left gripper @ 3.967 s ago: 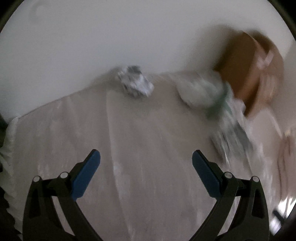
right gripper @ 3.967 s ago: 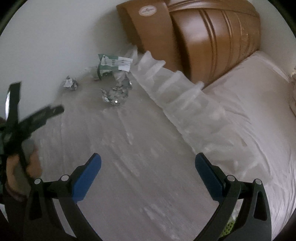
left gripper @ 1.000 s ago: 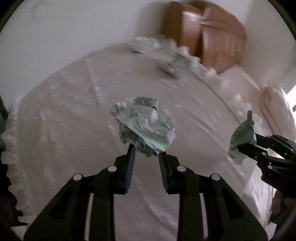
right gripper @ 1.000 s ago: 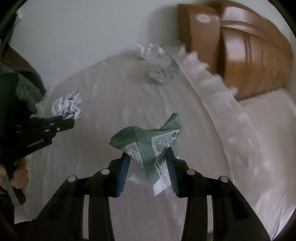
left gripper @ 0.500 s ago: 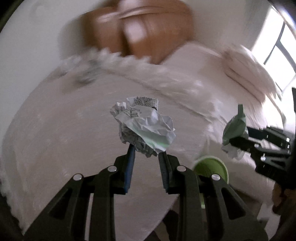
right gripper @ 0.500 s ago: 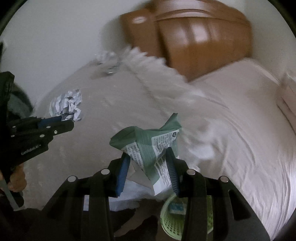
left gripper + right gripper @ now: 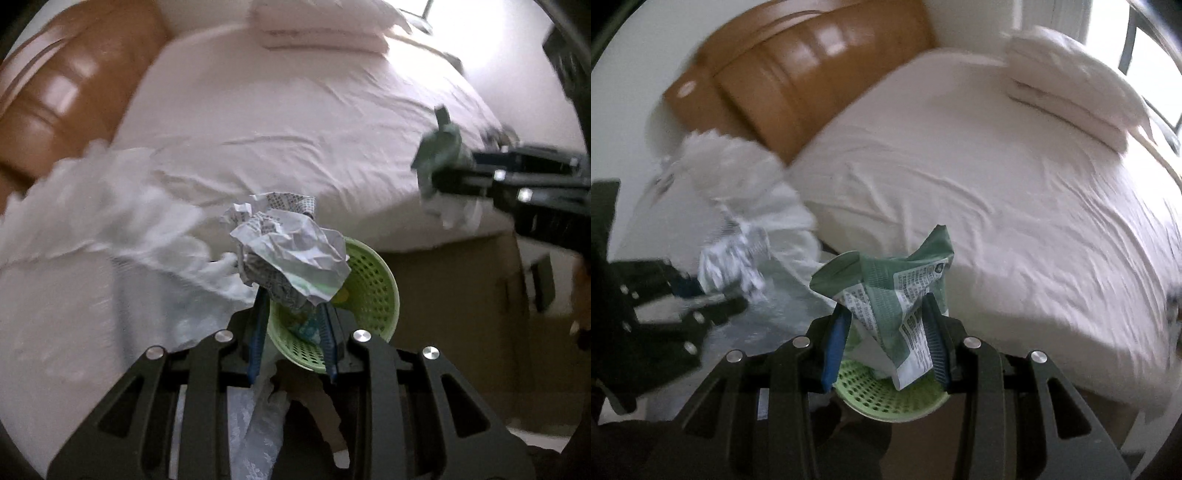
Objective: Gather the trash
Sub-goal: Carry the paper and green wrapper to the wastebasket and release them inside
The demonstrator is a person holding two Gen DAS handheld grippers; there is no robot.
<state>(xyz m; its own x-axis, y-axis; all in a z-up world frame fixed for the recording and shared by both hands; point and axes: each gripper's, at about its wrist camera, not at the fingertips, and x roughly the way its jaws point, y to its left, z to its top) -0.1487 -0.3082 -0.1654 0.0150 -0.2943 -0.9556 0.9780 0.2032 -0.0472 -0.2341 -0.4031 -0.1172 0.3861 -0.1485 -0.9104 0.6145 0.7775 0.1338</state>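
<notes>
The left tool (image 7: 293, 317) grips a crumpled white printed paper ball (image 7: 290, 254) and the right tool (image 7: 888, 332) pinches a crumpled green printed wrapper (image 7: 886, 295), both held over a round lime-green perforated plastic basket (image 7: 373, 291) beside the white-sheeted bed (image 7: 997, 206).

lighting: dim daylight from window (image 7: 1152, 70), upper right; glare blown out on bed (image 7: 443, 59) in left view. shadows: dark under bed and at frame bottom. blur: motion smear on headboard (image 7: 62, 85), ruffled cloth (image 7: 738, 177) and far gripper. distortion: strong fisheye curve, black vignette at corners.
</notes>
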